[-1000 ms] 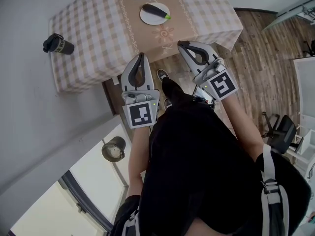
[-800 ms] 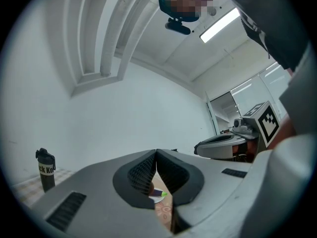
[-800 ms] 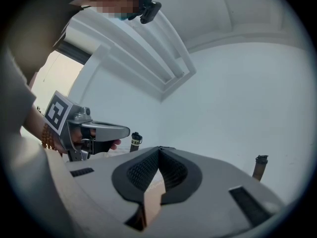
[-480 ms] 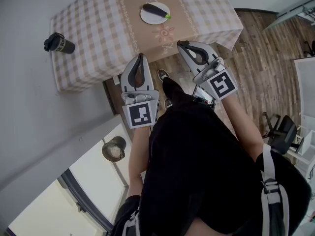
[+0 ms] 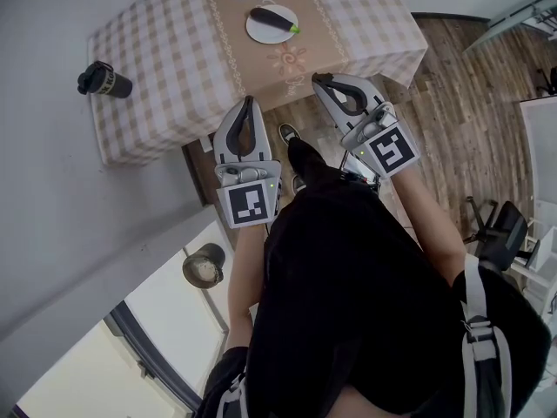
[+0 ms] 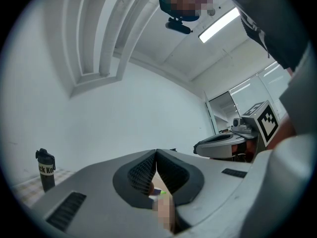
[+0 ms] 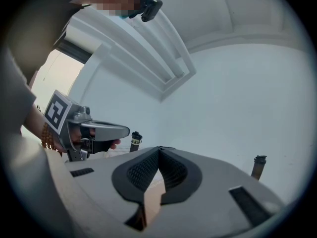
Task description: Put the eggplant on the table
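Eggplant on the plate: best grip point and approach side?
Probably the eggplant at mid-body, from above, with the jaws across its width. It lies flat on the white plate, slanted, green stem end to the right; the rounded dark middle offers the widest hold.

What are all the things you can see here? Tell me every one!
checked cloth-covered table: 1, beige-and-white with brown flowered runner, top of head view
round white plate: 1, white, on the runner
dark purple eggplant: 1, purple with green stem, on the plate
black bottle: 1, black, table's left edge
second dark bottle: 1, dark, far right in right gripper view
black office chair: 1, black, on wooden floor at right
round brownish object: 1, brown-grey, lower left; cannot tell what
left gripper: 1, grey, fingers shut, empty, short of the table
right gripper: 1, grey, fingers shut, empty, short of the table
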Motion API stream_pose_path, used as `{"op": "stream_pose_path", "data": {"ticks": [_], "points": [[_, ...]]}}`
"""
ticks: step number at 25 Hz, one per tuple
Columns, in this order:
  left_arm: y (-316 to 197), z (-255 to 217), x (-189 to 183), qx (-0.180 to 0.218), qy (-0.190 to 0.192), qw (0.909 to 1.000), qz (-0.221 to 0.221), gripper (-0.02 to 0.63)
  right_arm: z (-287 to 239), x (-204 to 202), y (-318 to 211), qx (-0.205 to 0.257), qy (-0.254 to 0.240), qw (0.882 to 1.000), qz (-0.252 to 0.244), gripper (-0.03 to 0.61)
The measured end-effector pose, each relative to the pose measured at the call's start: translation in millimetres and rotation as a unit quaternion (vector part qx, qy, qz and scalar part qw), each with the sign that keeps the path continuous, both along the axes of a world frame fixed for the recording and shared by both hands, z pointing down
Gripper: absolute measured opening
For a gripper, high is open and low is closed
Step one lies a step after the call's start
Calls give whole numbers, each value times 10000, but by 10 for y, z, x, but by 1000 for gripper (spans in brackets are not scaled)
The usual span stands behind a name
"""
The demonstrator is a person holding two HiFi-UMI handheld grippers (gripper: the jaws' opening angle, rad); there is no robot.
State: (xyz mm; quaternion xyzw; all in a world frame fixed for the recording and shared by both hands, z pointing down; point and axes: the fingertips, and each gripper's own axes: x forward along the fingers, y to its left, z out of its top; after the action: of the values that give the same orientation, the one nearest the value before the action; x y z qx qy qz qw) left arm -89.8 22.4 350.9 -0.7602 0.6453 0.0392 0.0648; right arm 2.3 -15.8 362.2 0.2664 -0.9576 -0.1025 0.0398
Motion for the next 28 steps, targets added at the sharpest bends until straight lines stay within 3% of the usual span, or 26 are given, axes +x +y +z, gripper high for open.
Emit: {"op": "stream_pose_path", "data": {"ticks": [28], "points": [[1,54,-56,-76,-15,9999,-68,-8,17,-38,-28,-69,1,10000,-17,5]]}}
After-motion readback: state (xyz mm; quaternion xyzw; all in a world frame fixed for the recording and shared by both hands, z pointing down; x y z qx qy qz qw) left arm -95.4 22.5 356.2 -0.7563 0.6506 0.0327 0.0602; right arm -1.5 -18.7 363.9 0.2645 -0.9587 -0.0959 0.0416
